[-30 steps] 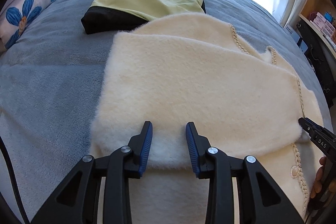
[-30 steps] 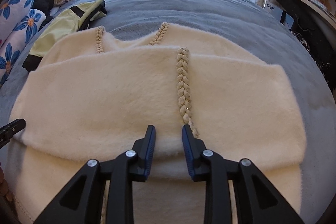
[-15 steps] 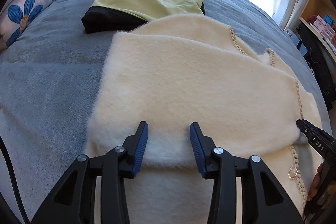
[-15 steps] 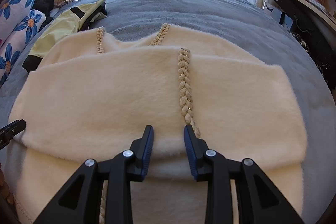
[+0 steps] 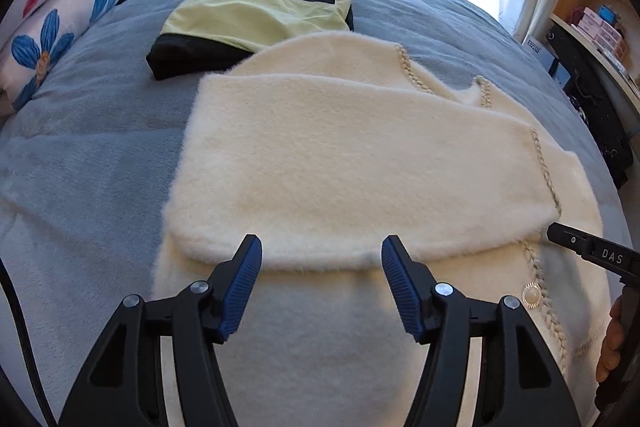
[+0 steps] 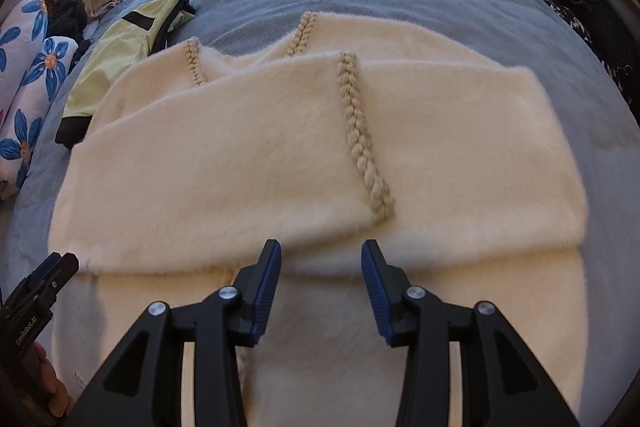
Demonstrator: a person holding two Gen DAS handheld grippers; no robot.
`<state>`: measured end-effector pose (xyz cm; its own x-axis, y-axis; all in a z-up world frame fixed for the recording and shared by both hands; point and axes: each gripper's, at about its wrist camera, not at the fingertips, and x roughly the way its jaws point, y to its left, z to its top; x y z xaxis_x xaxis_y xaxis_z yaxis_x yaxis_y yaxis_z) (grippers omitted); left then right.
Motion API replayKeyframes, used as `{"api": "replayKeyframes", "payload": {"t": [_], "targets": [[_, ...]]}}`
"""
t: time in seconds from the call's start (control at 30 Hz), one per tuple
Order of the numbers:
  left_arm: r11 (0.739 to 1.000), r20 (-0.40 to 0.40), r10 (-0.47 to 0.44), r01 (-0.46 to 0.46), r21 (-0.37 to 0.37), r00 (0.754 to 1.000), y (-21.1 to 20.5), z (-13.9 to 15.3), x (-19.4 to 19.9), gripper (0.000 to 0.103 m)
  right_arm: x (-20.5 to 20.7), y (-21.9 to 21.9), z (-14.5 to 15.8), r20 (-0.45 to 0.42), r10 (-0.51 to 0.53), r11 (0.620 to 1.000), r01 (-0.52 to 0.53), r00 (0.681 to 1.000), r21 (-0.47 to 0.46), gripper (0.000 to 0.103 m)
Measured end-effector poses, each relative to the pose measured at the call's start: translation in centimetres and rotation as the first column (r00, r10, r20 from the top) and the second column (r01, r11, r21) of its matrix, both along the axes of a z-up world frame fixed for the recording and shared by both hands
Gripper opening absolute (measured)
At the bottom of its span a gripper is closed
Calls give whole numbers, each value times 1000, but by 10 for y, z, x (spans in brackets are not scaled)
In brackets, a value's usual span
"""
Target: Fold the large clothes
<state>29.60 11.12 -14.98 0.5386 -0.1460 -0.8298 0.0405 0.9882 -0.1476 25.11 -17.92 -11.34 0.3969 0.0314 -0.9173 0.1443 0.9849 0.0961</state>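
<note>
A cream fluffy cardigan (image 5: pixel 340 163) with braided trim lies on the grey bed, its sleeves folded across the body in a band; it also shows in the right wrist view (image 6: pixel 256 163). My left gripper (image 5: pixel 321 263) is open and empty, just above the near edge of the folded band at its left end. My right gripper (image 6: pixel 321 263) is open and empty, above the band's near edge below the braid (image 6: pixel 360 139). The right gripper's tip shows at the right edge of the left wrist view (image 5: pixel 588 251).
A folded yellow-green and black garment (image 5: pixel 256 15) lies beyond the cardigan. Floral pillows (image 5: pixel 52 27) lie at the left. The grey bed cover (image 5: pixel 88 147) surrounds the clothes. Shelves with boxes (image 5: pixel 600 27) stand to the right, curtains behind.
Both grippers have opened wider and drawn back a little toward me from the folded band's edge. The cardigan has not moved.
</note>
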Motion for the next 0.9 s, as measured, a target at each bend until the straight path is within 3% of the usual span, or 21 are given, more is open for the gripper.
{"api": "replayKeyframes", "payload": {"t": [0.53,0.9], "targets": [[998,99,-34,28,56,995,14,65,-77,63,-94,5,50,70,26,1000,-24,997,-19,42],[998,134,-28,20,59,991,22,97,-135,67,-149,-1,60,112,69,995,-60,991,-82,42]]}}
